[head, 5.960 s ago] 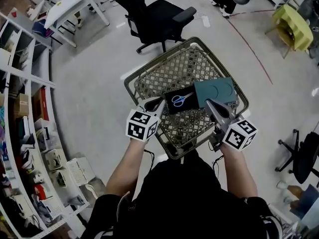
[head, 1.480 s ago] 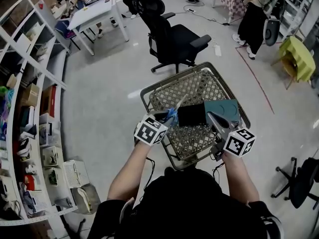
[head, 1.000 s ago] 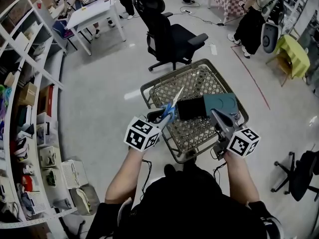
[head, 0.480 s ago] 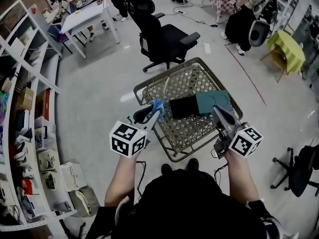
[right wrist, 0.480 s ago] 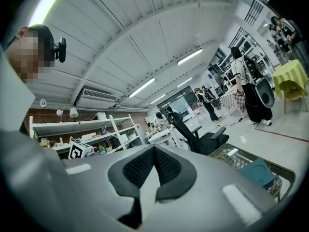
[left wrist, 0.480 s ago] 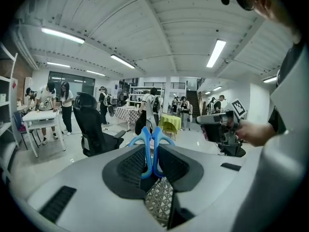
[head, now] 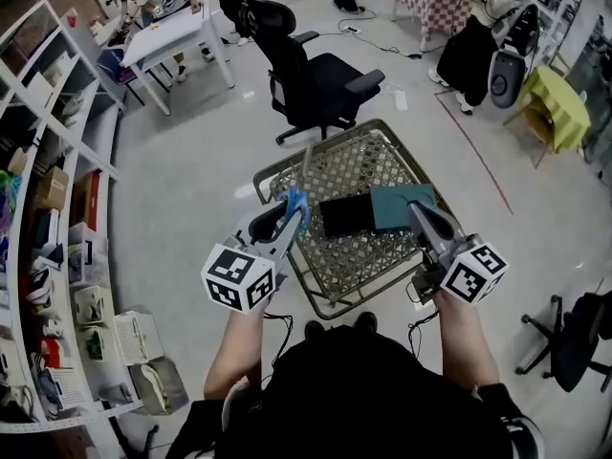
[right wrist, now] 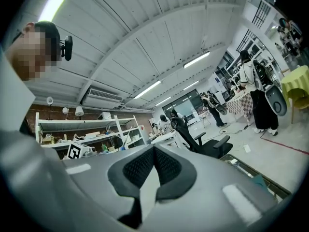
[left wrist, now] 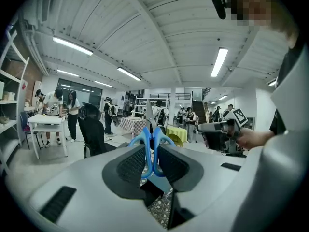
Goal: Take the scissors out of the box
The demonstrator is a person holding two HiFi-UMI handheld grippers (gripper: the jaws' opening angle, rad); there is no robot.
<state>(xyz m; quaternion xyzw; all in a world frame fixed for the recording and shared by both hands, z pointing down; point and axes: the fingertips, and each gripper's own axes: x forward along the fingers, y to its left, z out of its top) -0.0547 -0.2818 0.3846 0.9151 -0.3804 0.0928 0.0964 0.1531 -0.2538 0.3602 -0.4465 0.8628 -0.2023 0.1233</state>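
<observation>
While the left gripper (left wrist: 151,151) is clamped on the scissors (left wrist: 152,138), pads squeezing the two blue handle loops together, the closed blades stick out past the jaw tips toward the middle of the left gripper view. From the head view the scissors sit left of centre, over the left rim of the woven table (head: 356,156). They are clear of the box (head: 346,215) and just to its left, blades pointing toward the top of the frame. Box is black and open, lying on the table at centre frame. Its teal lid (head: 403,205) is butted against its right side. Right gripper (right wrist: 154,150) has its jaws pressed together with nothing between them. In the head view its tip shows at the right edge of the teal lid; contact can't be judged there. Each gripper is held in a hand, with the left marker cube (head: 239,277) at lower left of the frame and the right marker cube (head: 473,273) at lower right. Black office chair (head: 320,76) stands on the floor above the table in the frame, near its far corner. White table (head: 178,29) with people round it is at upper left, and shelving (head: 53,170) runs down the left edge. Yellow-green seat (head: 560,94) is at the upper right edge, and a dark chair (head: 574,338) is at lower right.
</observation>
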